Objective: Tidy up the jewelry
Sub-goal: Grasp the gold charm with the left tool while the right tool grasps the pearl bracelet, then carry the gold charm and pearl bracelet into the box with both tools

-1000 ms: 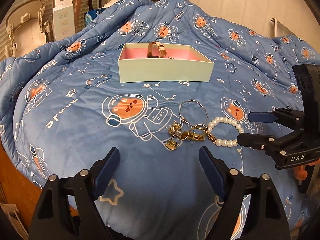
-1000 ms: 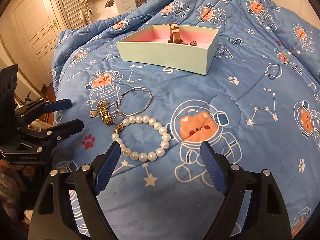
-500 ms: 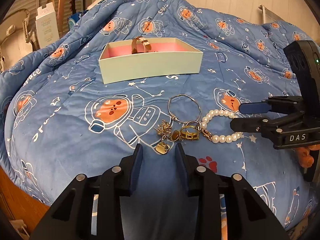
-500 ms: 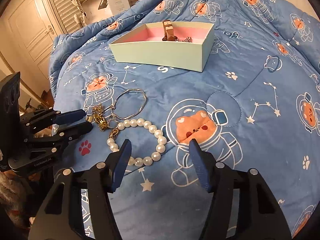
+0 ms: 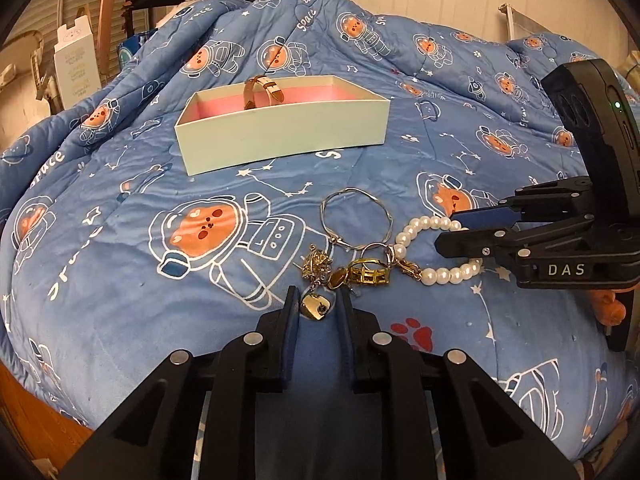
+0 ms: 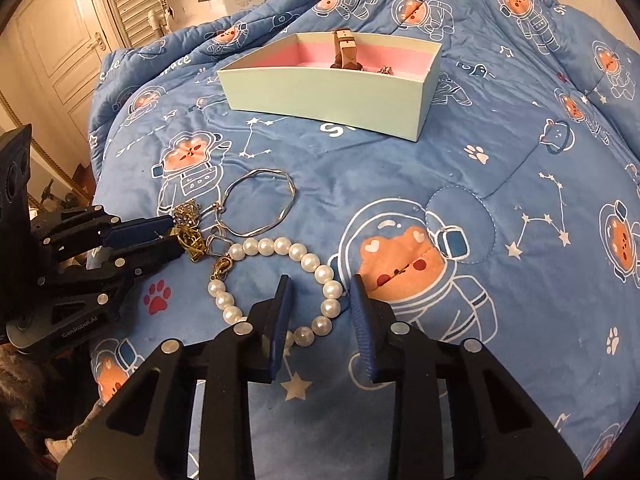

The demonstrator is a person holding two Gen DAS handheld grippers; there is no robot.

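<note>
Blue quilt [image 5: 120, 248], box [image 5: 280, 136] beyond jewelry [image 5: 352, 268].

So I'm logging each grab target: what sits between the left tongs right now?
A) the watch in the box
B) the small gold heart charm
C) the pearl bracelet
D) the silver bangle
B: in the left wrist view the left tongs have narrowed around the gold heart charm, while the pearl bracelet lies off to the right by the right tongs.
</note>
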